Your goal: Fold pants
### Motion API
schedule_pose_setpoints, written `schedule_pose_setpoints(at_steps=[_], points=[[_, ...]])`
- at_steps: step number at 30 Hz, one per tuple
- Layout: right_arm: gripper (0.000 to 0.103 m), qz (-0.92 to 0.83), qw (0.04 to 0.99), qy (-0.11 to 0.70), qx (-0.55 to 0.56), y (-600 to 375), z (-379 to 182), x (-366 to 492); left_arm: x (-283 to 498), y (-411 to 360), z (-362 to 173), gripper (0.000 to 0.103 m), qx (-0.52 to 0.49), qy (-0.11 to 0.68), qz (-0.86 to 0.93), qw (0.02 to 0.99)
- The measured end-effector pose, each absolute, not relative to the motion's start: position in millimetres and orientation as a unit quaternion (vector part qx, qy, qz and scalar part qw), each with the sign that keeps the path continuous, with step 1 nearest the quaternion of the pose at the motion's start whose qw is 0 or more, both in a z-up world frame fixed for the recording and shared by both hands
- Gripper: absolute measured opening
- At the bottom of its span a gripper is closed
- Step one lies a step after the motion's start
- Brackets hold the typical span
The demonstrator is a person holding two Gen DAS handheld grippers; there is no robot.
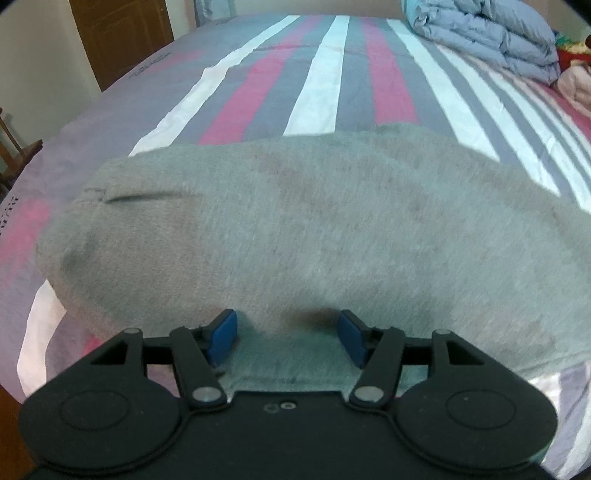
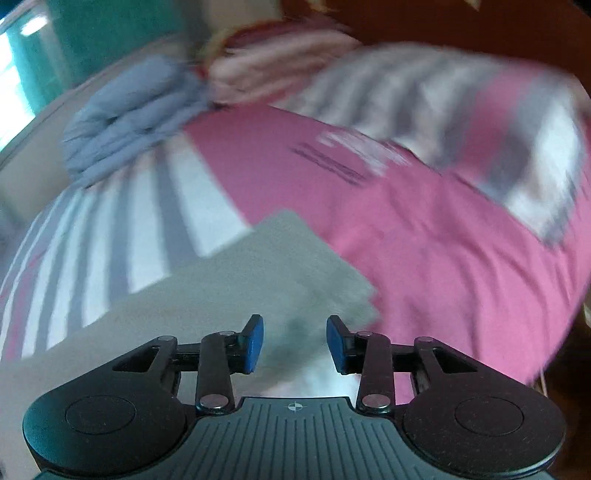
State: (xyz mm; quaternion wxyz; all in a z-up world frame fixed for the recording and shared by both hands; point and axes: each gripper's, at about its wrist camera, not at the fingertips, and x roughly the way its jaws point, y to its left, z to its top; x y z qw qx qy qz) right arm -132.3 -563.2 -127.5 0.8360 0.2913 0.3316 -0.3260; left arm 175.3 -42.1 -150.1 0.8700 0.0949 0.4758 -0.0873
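Grey knit sweatpants point(image 1: 295, 229) lie folded into a broad band across the near part of a bed point(image 1: 266, 85) covered in a sheet striped pink, white and grey. In the left wrist view a pocket slit shows near the band's left end, and the cloth runs off to the right. The left gripper point(image 1: 288, 338) hangs over the near edge of the pants with its blue fingers point(image 1: 221, 336) apart; grey cloth lies under and between them, but the pads do not press on it. The right gripper point(image 2: 294, 343) is over the right end of the pants point(image 2: 229, 295), where a square corner lies on the pink part of the sheet; its fingers point(image 2: 253, 343) stand apart with nothing pinched between them, and this view is blurred. At the far right of the bed sits a folded pale-blue quilt point(image 1: 491, 33), with a brown wooden door point(image 1: 125, 37) far left beyond the bed.
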Motion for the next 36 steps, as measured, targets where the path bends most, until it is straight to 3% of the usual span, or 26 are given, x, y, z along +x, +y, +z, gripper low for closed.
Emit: schedule_pose_setpoints(at_steps=[6, 8, 14, 26, 36], points=[[0.038, -0.187, 0.882, 0.358, 0.243, -494, -102, -50, 192, -56, -122, 0.05, 0.099, 0.447, -0.112, 0.882], [0.038, -0.134, 0.889, 0.372, 0.23, -464, -103, -16, 205, -61, -120, 0.044, 0.098, 0.45, -0.109, 0.881], [0.038, 0.006, 0.901, 0.402, 0.162, -368, -110, 87, 251, -74, -133, 0.044, 0.102, 0.453, -0.088, 0.881], [0.038, 0.132, 0.865, 0.47, 0.113, -298, -172, 286, 276, -69, -173, 0.049, 0.109, 0.456, -0.09, 0.879], [0.038, 0.25, 0.837, 0.48, 0.081, -290, -187, 280, 274, -66, -176, 0.049, 0.095, 0.452, -0.095, 0.882]])
